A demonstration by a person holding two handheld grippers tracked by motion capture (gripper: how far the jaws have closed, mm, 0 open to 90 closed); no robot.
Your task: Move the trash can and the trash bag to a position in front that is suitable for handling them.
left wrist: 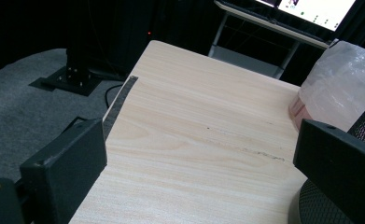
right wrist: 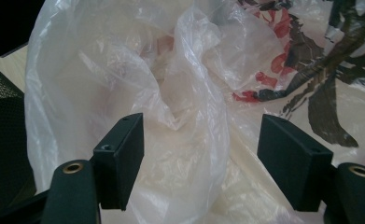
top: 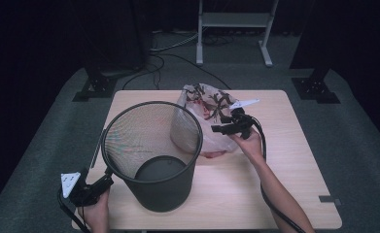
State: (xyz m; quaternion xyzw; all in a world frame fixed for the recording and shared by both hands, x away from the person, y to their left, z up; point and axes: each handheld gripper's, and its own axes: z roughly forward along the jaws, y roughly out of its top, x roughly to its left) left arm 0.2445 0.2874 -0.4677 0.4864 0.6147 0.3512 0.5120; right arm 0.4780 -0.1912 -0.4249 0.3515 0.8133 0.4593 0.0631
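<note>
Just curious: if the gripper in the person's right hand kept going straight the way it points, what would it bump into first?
Most likely the crumpled plastic bag: a fold already lies between the right gripper's open jaws.

From your high view the bin (top: 151, 155) hides the bag's (top: 207, 116) lower left side, and the desk's (top: 275, 160) near edge is cut off.
</note>
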